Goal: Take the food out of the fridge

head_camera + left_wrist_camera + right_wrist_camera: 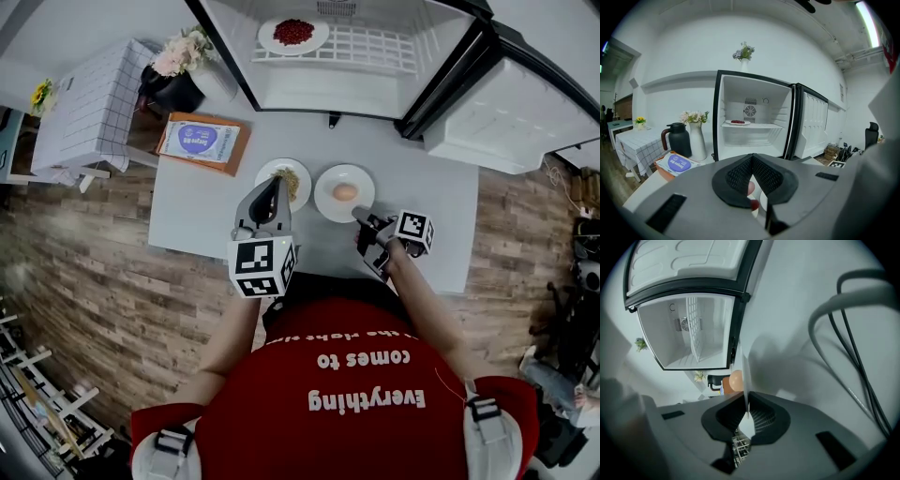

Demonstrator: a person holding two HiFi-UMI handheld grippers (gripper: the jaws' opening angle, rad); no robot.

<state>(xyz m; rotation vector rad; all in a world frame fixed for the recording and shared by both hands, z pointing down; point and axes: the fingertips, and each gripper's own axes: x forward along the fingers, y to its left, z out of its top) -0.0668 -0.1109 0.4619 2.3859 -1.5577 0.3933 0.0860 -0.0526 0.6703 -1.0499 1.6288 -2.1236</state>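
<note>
The open fridge (375, 56) holds a white plate of red food (293, 32) on its shelf (738, 122). Two plates stand on the white table (187, 216): one with crumbly food (304, 180), one with an egg (344, 192). My right gripper (362, 216) is shut on the egg plate's near rim (328, 178). In the right gripper view that plate (747, 380) rises edge-on from the pads, with the egg (736, 380) beside it. My left gripper (277, 183) hovers over the crumbly plate, covering its left half. Its jaws are shut (752, 174), and I see no plate between them.
A black jug (173, 91) and a vase of flowers (211, 75) stand at the table's back left by an orange box with a blue label (200, 141). The fridge door (506, 112) hangs open at right. A checked-cloth side table (94, 103) stands left.
</note>
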